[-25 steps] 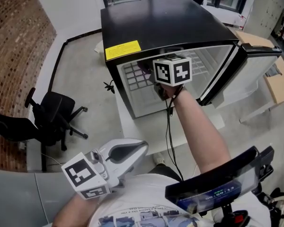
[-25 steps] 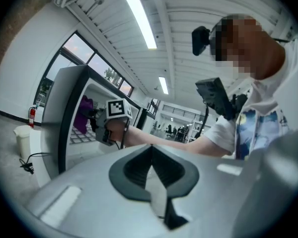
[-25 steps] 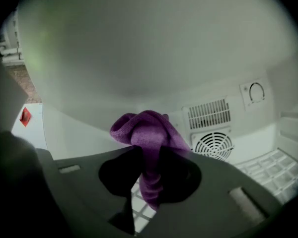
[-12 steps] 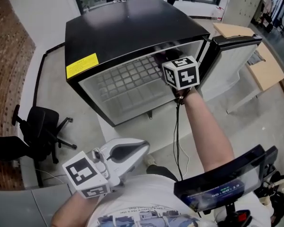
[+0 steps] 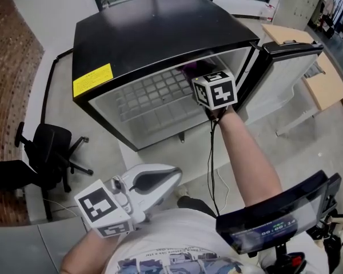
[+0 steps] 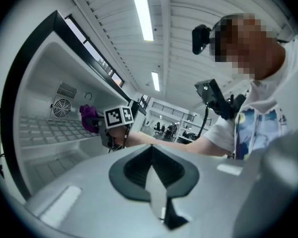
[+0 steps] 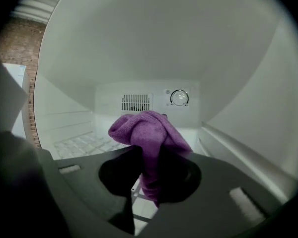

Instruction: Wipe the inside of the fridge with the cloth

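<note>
Purple bunched cloth (image 7: 145, 133), clamped in right gripper (image 7: 148, 180) inside open black white-lined mini fridge (image 5: 160, 33); likely hazard: snagging on white wire shelf (image 5: 151, 96), pulling free; left gripper (image 6: 152, 185) closed, empty, outside.

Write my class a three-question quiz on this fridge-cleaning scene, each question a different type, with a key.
1. True or false: the left tongs hold the cloth.
2. Where do the right tongs reach? A) inside the fridge B) on top of it C) under it
3. Fill in: the fridge's door stands ____.
Key: 1 false; 2 A; 3 open.
</note>
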